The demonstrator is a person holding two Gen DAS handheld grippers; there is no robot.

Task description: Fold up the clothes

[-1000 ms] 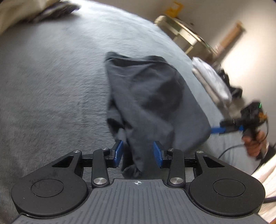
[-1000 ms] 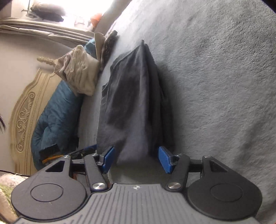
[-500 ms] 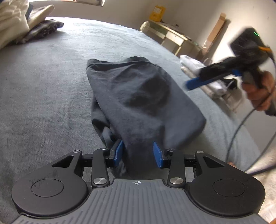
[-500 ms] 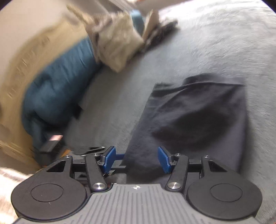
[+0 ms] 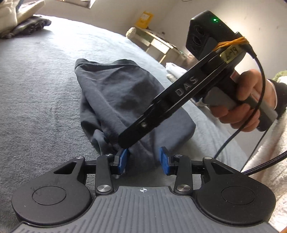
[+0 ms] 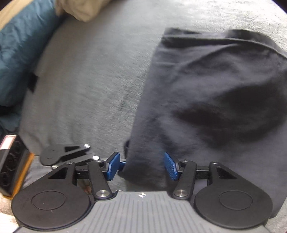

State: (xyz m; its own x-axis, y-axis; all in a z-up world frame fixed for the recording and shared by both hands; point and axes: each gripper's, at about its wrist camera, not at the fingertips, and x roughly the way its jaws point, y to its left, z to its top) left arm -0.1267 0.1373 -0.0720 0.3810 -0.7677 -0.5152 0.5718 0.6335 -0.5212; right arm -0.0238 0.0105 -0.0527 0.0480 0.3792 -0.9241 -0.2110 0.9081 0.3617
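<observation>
The left gripper hangs low over the near end of a dark folded garment, its blue pads spread wide with a fold of the cloth lying loose between them, not pinched. Crossing just above it, the right gripper reaches in from the right, its black body slanting down until its tip sits over the left-hand pad; from this side its finger gap is hidden. The person's right hand wraps the handle, a black cable trailing from it.

From the right wrist camera, the right gripper also stands wide, the garment's near corner running between its blue pads without being clamped. Part of the left gripper shows just left of that corner.

The garment lies on a grey fleece blanket covering the bed. Beyond the garment's far end sits a heap of dark and cream clothes; to its far right stands a pale wooden table. Left of the garment in the right wrist view, a teal quilt lies at the blanket's edge, with a cream cloth beside it.
</observation>
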